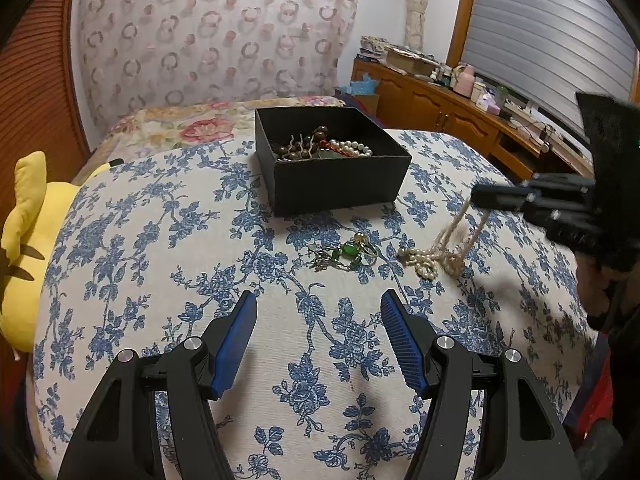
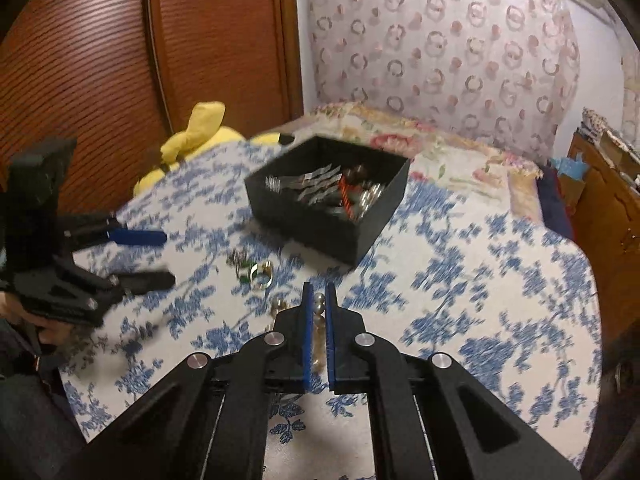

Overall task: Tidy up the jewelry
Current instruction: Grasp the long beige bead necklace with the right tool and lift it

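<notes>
A black open box on the blue-flowered cloth holds beads, pearls and metal pieces. In front of it lie a green-stone piece with a gold ring and a cream pearl necklace. My right gripper is shut on the pearl necklace; strands hang from its tip, with the lower coil still on the cloth. My left gripper stands open above the cloth, nearer than the jewelry, with nothing between its blue pads.
A yellow plush toy lies at the table's left edge. A floral bedspread lies behind the box. A wooden sideboard with clutter runs along the right wall. A hand holds the left gripper.
</notes>
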{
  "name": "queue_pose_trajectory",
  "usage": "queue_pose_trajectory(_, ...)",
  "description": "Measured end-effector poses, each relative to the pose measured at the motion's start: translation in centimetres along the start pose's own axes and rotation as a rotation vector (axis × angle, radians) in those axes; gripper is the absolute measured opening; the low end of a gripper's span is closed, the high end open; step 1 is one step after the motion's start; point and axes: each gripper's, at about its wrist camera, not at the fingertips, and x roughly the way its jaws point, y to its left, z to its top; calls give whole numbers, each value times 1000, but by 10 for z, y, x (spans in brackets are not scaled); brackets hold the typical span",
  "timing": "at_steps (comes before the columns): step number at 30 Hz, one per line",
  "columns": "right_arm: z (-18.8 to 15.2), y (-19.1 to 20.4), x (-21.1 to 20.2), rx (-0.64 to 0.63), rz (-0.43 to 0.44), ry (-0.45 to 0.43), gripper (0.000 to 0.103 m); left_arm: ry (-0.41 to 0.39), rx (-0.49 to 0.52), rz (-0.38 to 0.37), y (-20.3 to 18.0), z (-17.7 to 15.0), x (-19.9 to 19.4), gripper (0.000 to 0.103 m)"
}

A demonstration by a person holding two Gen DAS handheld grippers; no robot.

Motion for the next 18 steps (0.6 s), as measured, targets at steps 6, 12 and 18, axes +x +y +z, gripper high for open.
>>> queue_pose_trajectory(6,10,-4,-16,-3,-20,-44,6,2,0,-3,-1,0,1,62)
queue_pose_trajectory(12,14,-9,-28,2,-57,-80,6,5,-2,-6,-3,0,4,62)
queue_pose_trajectory(18,23,-18,-50,-1,-125,-134,6,16,12,-10,-7,4,11,62)
